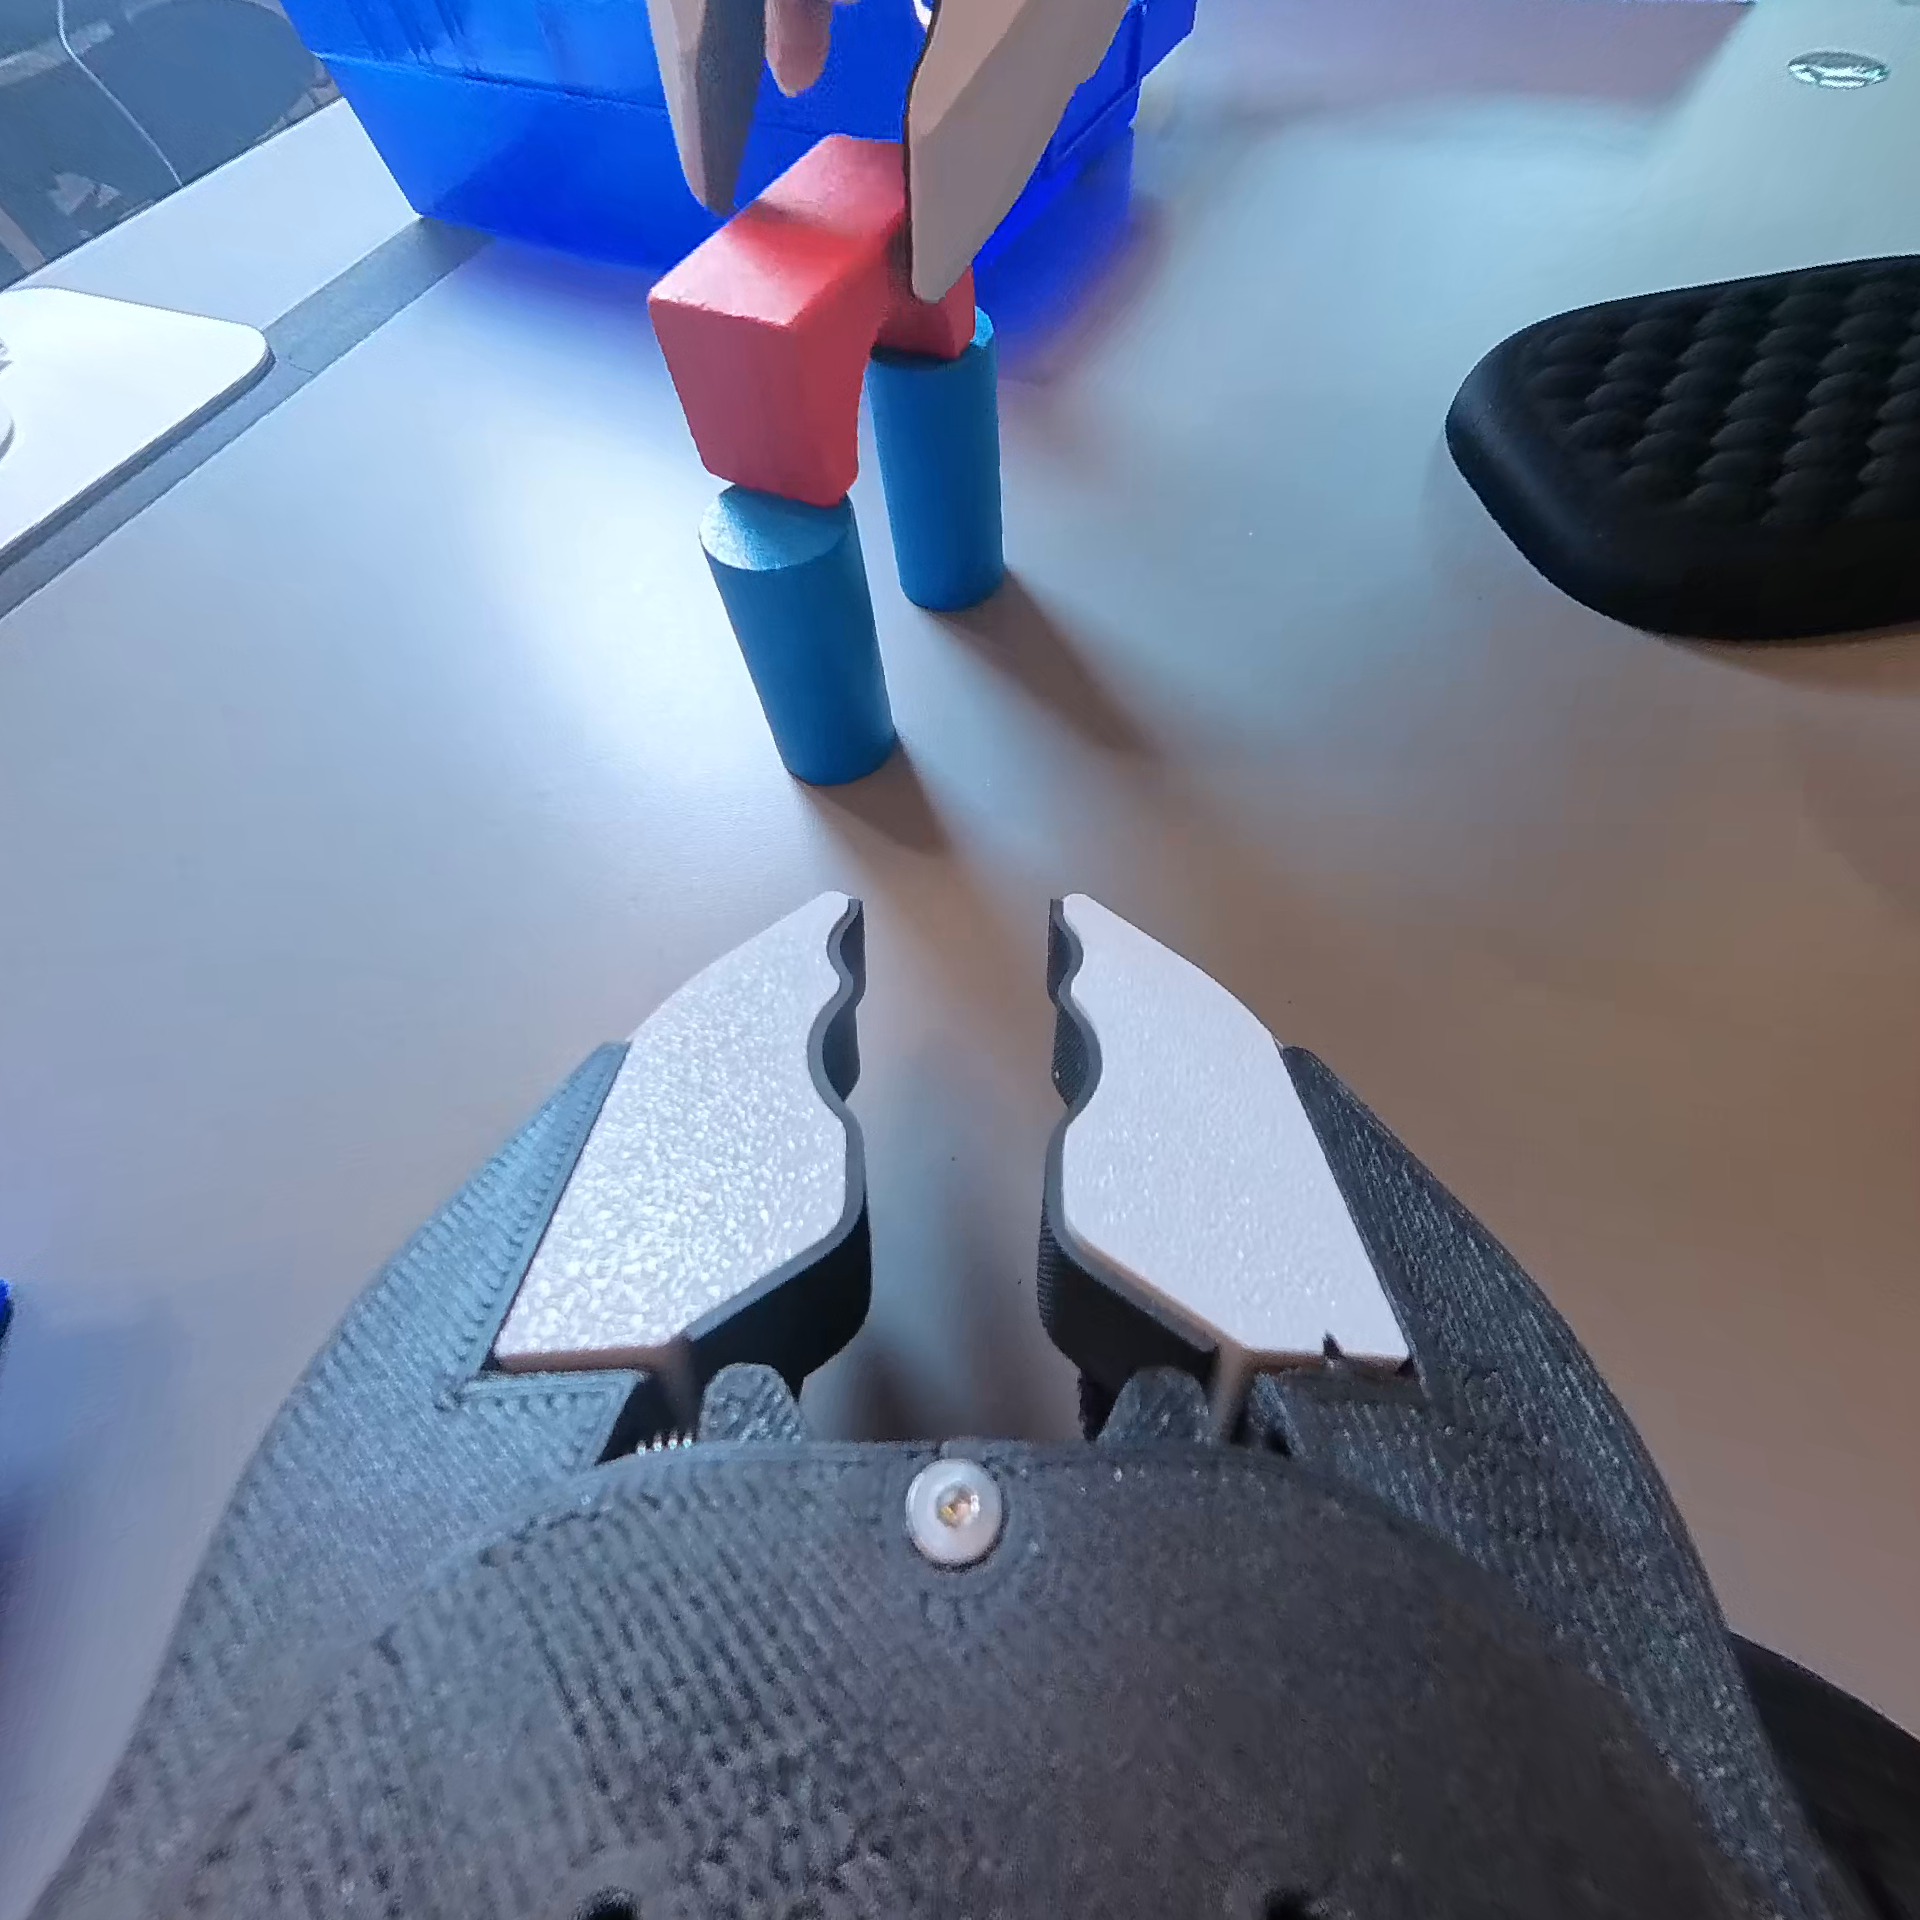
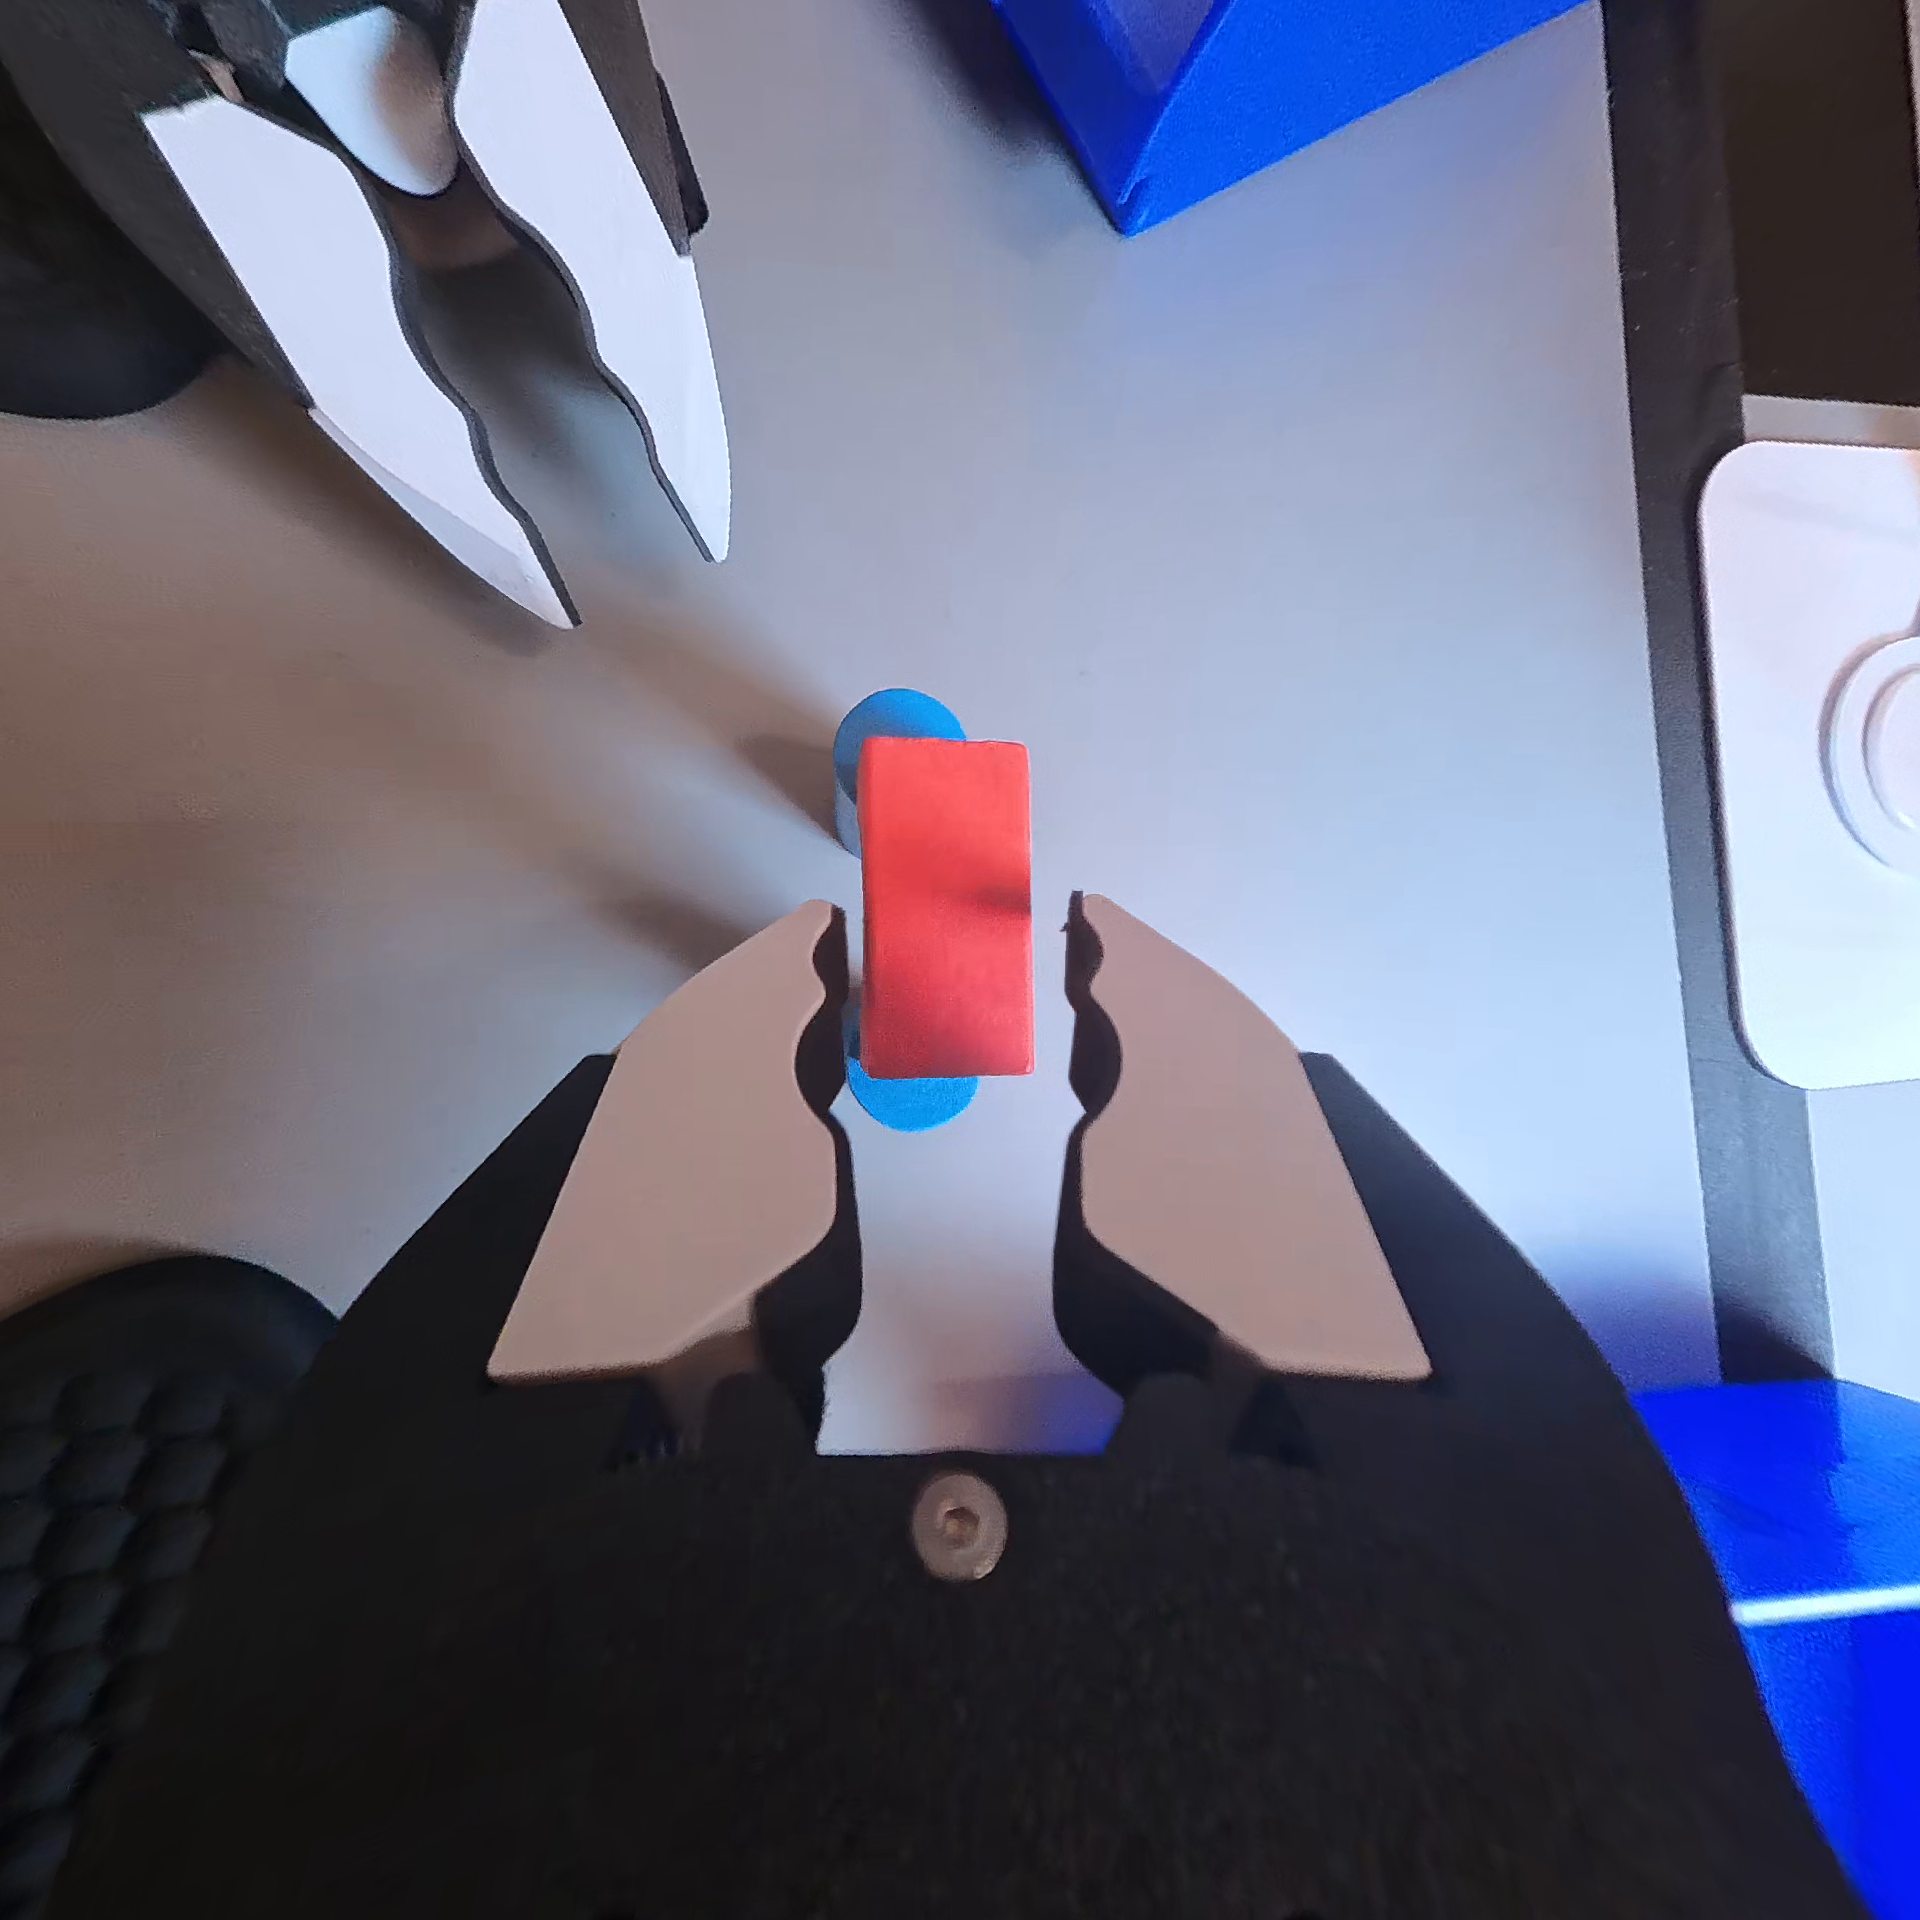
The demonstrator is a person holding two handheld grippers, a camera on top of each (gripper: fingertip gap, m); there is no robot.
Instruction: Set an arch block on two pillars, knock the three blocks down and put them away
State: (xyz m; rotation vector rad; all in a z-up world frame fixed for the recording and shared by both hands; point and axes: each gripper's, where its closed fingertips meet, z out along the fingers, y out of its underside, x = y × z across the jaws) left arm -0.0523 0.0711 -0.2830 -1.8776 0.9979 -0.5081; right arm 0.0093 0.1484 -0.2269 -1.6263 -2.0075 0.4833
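In the left wrist view, the left gripper is nearest the camera, low over the grey table, its jaws spread with only bare table between them. Ahead of it stands the near blue pillar, and just behind that the far blue pillar. The red arch block rests across both pillar tops. The right gripper reaches down from above the arch block, one finger on each side of it. Behind the arch block sits a blue bin; a black padded mat lies well to the right of it.

In the right wrist view, the right gripper looks straight down, jaws parted around the red arch block with a gap showing on both sides. Blue pillar tops peek out from under both ends of the arch block. The left gripper hangs to the upper left of it, jaws apart and holding nothing.
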